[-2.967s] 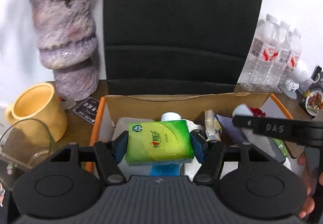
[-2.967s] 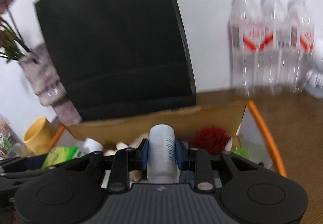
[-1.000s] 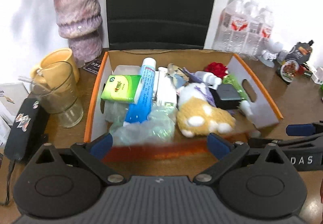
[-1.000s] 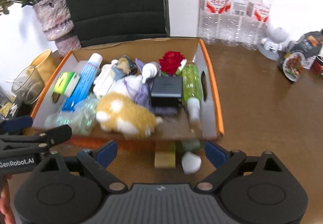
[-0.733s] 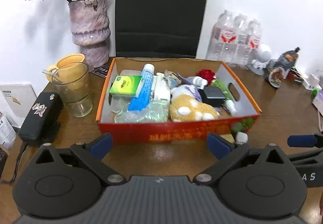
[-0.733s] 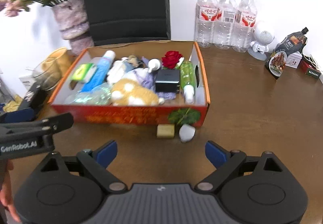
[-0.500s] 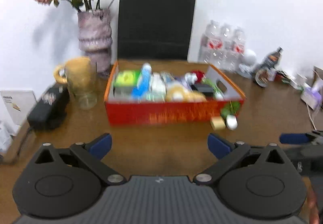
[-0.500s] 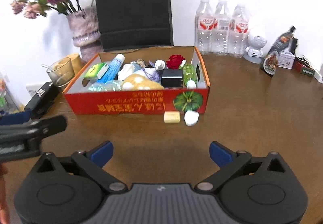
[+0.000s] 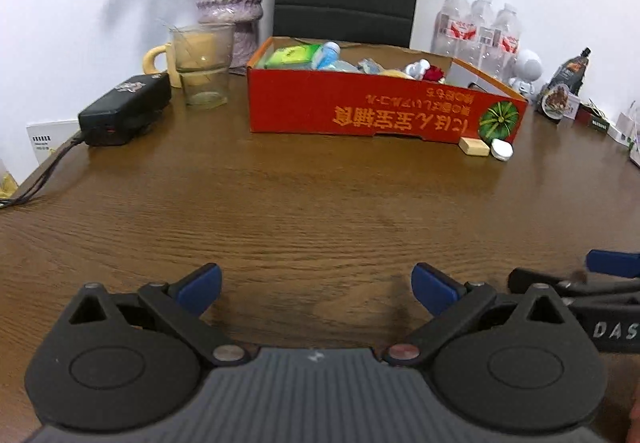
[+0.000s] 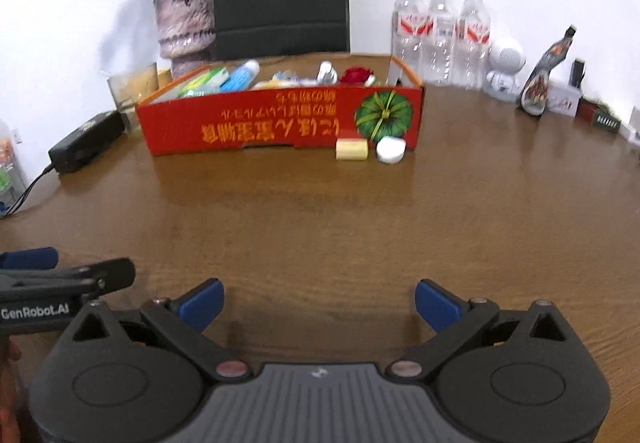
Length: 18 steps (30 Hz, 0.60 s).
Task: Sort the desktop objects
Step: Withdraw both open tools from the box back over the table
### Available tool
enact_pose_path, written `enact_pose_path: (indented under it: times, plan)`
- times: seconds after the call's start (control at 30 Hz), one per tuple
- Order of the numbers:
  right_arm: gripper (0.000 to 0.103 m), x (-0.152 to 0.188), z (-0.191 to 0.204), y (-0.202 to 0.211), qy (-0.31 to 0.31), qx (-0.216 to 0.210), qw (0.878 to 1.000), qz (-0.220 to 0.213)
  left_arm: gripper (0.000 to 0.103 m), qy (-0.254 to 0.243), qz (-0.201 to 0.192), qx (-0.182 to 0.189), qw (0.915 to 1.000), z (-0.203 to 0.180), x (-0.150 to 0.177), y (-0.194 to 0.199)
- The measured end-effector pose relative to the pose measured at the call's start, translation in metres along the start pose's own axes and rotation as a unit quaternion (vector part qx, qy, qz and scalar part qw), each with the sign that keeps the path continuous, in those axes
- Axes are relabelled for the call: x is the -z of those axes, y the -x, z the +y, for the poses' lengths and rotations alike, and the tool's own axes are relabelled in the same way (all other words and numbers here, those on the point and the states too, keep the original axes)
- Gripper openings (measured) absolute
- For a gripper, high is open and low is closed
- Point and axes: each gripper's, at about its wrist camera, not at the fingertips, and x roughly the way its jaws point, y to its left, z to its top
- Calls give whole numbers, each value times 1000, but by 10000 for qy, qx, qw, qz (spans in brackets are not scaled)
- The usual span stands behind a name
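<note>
Two leftovers — yellow block [image 10: 351, 149] and white cap [image 10: 391, 150] — upper centre by red box [image 10: 280, 127]; right tool [image 10: 319, 303] nearer, both tools spread wide, empty.

On my left gripper [image 10: 32, 283], seen from my right wrist, I read "GenRobot.AI". My right gripper [image 9: 600, 299] shows "DAS". The red box [image 10: 280, 123] carries upside-down orange characters I cannot read.

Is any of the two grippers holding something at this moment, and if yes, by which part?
Nothing is held. The left gripper and the right gripper both stand wide open over the bare table, with nothing between their fingers.
</note>
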Motion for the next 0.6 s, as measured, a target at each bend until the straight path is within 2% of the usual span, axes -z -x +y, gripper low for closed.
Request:
enact_pose_path:
  times: [0.17,0.6]
  plan:
    - [103,7,5,-3,133,116,9998,-17,103,-118,41,-130,9998,-4,4,-3]
    - [103,9,4,-3,148,165,9997,-34,103,-192,62,-163,9997,-6,6,-2]
